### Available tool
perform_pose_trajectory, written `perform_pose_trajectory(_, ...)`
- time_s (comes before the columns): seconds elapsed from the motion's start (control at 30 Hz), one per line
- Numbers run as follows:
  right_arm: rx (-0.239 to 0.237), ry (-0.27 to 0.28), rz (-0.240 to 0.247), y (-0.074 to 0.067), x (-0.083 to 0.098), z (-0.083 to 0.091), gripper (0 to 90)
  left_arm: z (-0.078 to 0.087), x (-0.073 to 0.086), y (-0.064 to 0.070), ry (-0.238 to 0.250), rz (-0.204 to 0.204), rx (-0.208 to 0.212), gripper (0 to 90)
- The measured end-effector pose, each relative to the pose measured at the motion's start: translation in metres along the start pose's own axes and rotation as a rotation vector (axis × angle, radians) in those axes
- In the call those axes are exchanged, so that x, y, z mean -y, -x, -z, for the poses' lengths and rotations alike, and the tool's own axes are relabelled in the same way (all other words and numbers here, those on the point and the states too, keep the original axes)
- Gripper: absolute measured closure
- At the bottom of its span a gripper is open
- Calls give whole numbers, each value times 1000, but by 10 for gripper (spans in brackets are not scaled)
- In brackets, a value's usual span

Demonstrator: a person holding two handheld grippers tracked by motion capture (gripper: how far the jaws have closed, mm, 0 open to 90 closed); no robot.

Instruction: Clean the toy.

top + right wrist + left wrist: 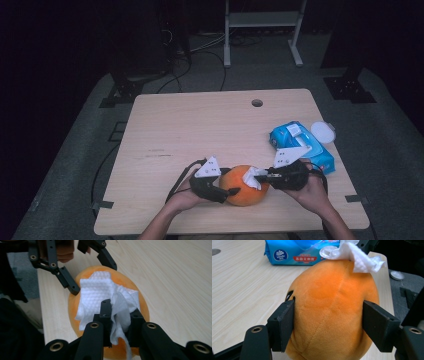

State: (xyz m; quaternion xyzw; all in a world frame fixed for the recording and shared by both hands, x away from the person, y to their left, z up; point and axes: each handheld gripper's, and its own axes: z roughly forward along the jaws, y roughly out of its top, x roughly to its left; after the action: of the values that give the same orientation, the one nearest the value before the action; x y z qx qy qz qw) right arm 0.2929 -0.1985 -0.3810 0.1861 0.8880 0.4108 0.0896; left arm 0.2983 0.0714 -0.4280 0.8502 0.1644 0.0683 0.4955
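Right gripper point(120, 315) | my jaws pinch wipe point(100, 295) against plush point(332, 307) | left gripper point(328, 325) | my jaws clasp plush sides | tissue pack point(300, 145) behind, on table point(200, 125)

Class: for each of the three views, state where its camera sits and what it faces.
High view: above the table, looking down; forearms, both grippers.
Left gripper view: on the left gripper, its jaws pressing the orange plush toy.
Right gripper view: on the right gripper, pinching the white wipe.
All share the toy and wipe.
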Motion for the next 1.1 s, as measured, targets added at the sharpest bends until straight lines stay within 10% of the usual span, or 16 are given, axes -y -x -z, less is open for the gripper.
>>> perform_pose_trajectory(0.23, 8, 32, -85, 16, 15, 7, 779, 0, -5, 9, 22, -58, 105, 258)
perform_pose_trajectory(0.53, -41, 91, -44, -4, -2, -5, 777, -4, -4, 12, -3, -77, 63, 286)
perform_pose_trajectory(0.83, 32, 67, -152, 23, 24, 10, 777, 1, 4, 0, 9, -33, 70, 300)
perform_pose_trajectory(1.1, 0, 70, -101, 9, 15, 7, 777, -2, 0, 1, 13, -15, 51, 293)
